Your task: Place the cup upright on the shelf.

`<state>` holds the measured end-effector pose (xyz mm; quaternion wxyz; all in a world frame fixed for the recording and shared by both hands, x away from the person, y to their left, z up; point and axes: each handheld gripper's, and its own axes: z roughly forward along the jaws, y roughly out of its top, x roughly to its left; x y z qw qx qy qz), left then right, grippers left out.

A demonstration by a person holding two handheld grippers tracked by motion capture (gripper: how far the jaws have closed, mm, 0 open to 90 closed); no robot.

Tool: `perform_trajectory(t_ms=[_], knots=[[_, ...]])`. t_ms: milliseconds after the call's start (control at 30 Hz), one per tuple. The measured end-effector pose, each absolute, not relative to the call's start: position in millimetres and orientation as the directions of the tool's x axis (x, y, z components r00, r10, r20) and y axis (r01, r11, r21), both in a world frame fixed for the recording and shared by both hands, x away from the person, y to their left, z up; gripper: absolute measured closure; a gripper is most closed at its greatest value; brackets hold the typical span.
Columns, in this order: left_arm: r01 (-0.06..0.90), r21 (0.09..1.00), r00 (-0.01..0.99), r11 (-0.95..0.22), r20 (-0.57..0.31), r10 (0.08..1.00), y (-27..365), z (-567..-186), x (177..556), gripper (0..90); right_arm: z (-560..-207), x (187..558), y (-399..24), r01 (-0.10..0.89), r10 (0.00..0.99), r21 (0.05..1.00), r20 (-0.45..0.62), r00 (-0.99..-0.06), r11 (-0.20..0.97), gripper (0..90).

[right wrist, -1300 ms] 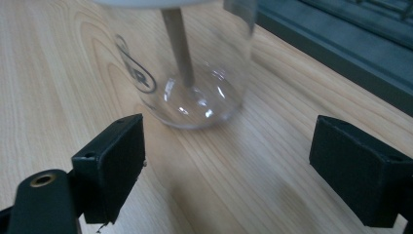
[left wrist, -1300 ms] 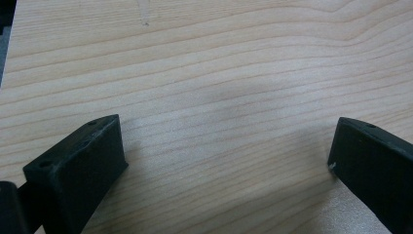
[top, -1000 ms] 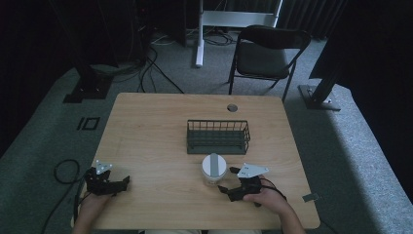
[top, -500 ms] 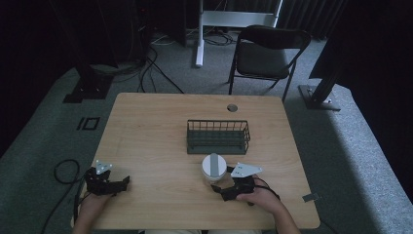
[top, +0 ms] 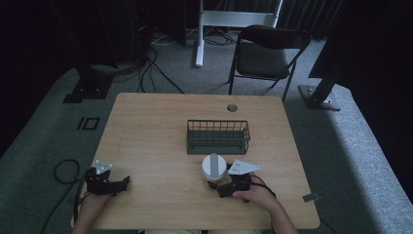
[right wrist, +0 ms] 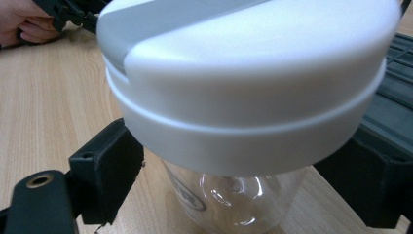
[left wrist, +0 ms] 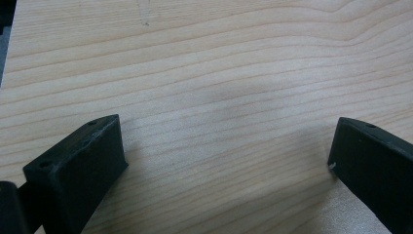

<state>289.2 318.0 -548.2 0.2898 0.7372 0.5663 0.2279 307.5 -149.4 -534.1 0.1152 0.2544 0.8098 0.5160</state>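
At the lower right of the high view our right gripper brackets the clear jar with its white lid, jaws spread either side of the glass, not yet clamped. At the lower left our left gripper rests released on the table. Lifting the jar remains; the wire basket just beyond seems its likely destination.

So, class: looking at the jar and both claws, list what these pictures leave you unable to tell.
- Right gripper view: whether the right claw touches the jar; the wide white lid hides the contact.
- Same view: the jar's base, cut off by the bottom edge.
- High view: the wire basket contents, too small and dim.
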Motion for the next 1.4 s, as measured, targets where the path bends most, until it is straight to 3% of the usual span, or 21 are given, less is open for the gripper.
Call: perform_trajectory(t_ms=[1400], knots=[[0.703, 0.685, 0.255, -0.191, 0.008, 0.967, 318.1, -548.2, 289.2, 0.2, -528.3, 312.8, -142.7, 0.282, 0.57, 0.906, 0.056, -0.82, 0.316, 18.1]])
